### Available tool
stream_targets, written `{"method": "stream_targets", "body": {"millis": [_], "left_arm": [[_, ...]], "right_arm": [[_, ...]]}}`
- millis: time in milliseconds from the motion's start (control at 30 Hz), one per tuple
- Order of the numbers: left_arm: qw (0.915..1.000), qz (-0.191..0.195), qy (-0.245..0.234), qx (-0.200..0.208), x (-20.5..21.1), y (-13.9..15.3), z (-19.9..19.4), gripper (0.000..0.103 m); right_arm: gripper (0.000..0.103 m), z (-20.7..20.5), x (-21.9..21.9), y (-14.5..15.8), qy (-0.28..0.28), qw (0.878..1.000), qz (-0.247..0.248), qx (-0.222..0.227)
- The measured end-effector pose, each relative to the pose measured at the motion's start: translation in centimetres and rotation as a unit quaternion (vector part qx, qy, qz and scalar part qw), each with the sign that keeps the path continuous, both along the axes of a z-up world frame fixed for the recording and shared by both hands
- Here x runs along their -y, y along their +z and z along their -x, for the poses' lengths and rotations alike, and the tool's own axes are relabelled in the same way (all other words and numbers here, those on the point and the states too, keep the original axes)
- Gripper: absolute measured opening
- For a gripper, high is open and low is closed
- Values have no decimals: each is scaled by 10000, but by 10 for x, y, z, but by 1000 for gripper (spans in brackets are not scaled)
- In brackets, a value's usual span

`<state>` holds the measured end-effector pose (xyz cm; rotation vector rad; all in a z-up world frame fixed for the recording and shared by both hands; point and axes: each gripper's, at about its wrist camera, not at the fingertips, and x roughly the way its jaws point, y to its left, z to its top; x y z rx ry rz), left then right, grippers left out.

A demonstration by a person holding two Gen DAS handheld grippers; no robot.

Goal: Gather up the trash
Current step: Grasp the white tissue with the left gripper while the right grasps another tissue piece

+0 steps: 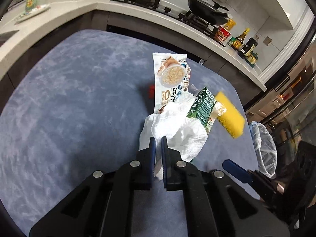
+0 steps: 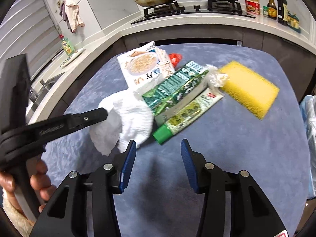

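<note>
The left tongs are pinched narrow on the crumpled white paper towel; the right tongs gape wide, empty. Lifting could drag the green printed carton resting on the towel's edge at one o'clock. The green-capped tube lies at twelve from the right tongs on the blue bench.

The left gripper, at lower centre of the left wrist view, has its blue-padded fingers drawn nearly together, pinching white paper between them. In the right wrist view it enters from the left edge, gripped by the person's bare left hand at lower left. The right gripper sits at bottom centre, jaws spread wide, nothing between its blue pads.
</note>
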<state>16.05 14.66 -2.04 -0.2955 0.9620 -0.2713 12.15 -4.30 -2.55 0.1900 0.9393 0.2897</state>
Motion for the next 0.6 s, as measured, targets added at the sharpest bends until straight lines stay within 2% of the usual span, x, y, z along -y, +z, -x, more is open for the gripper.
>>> {"method": "stream_targets", "body": {"millis": [100,367,433,467,600], "left_arm": [[10000,46,39,24,-5,6,8,5],[9998,-121,136,-8,-15,7,17,5],[9998,-118,127,-30,-16,7,19,5],[9999,-112,123,-36,-16,7,21,5],[10000,-65,58,20,-14,13,30,5]], "right_arm": [[45,-6,-8,-5,129,9998,-131,-58],[45,-31,-29,-20,226,9997,-89,6],[29,-35,-30,-24,218,9997,-135,-34],[12,-35,-30,-24,273,9993,-225,-91],[8,-15,-24,-10,349,9986,-391,-6]]}}
